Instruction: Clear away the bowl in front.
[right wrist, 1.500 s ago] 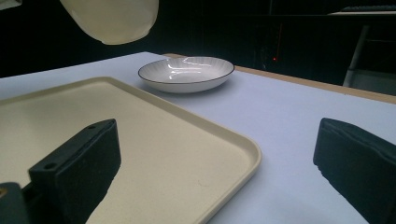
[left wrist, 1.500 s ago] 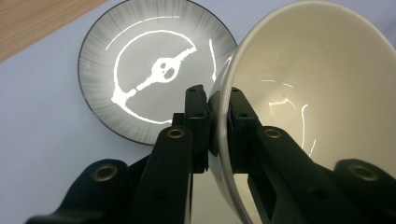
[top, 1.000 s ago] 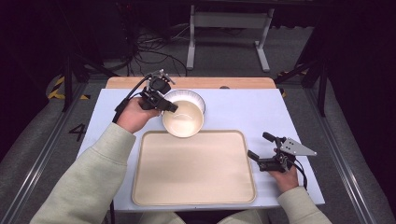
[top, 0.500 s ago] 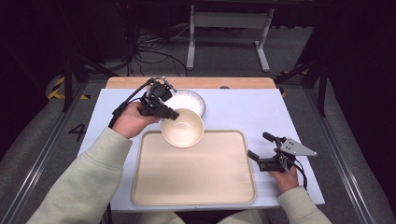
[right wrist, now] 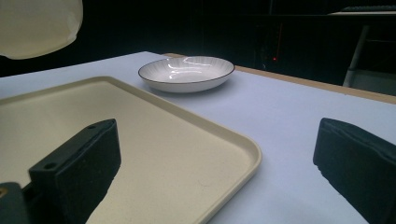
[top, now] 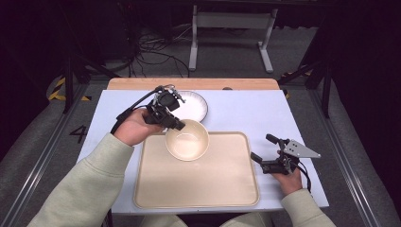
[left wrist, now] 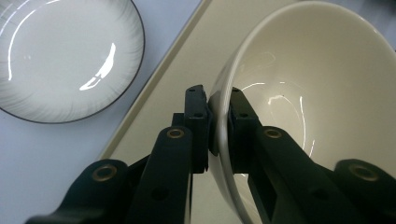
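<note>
Bowl [top: 187, 140] was the thing in play here, a cream one pinched by its rim in the left tool [top: 176, 125], one jaw inside the wall and one outside, tight on it as the left gripper view showed. It hung tipped, above the far left corner of the beige tray [top: 198, 184], and in the right gripper view its underside [right wrist: 39, 25] floated clear of the tray surface [right wrist: 140, 140], so not touching. Behind it on the pale blue worktop [top: 246, 109] sat a white plate [top: 194, 105] with a dark rim, just off the tray's far edge. The right tool [top: 262, 148] rested low at the tray's right side, held by the person's right hand [top: 289, 179], jaws spread wide with nothing between them, one pad over the tray edge and the other over bare worktop.
</note>
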The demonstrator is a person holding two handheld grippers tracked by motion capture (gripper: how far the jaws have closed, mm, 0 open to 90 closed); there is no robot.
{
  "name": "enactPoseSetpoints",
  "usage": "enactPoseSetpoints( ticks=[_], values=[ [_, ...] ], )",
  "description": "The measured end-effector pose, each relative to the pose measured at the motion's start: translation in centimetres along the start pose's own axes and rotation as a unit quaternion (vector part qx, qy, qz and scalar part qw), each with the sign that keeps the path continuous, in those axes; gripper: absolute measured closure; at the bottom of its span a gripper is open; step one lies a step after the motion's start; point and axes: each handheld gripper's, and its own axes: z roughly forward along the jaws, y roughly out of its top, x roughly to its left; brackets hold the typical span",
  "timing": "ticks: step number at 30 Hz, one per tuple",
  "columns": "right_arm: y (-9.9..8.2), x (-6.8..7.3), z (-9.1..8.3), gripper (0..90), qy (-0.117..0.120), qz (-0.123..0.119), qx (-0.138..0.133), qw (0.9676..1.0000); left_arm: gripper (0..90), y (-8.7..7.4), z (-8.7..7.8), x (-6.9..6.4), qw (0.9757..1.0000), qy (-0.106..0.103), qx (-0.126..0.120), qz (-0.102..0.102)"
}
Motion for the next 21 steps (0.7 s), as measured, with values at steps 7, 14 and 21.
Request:
enactPoseSetpoints(
  ticks=[7, 14, 21],
  values=[
    [0.0, 0.0, 0.0, 1.0, 0.0, 0.0, 0.0, 1.0, 82.4, 0.0, 1.7, -0.6, 0.9997, -0.01, 0.017, 0.012],
    [0.0, 0.0, 0.0, 0.9, 0.0, 0.0, 0.0, 1.0, 82.4, -0.3, 3.3, -0.9, 0.9992, -0.019, 0.029, 0.019],
    [0.0, 0.0, 0.0, 1.0, 0.0, 0.0, 0.0, 1.0, 82.4, -0.4, 4.9, -1.1, 0.9987, -0.031, 0.037, 0.018]
  ],
)
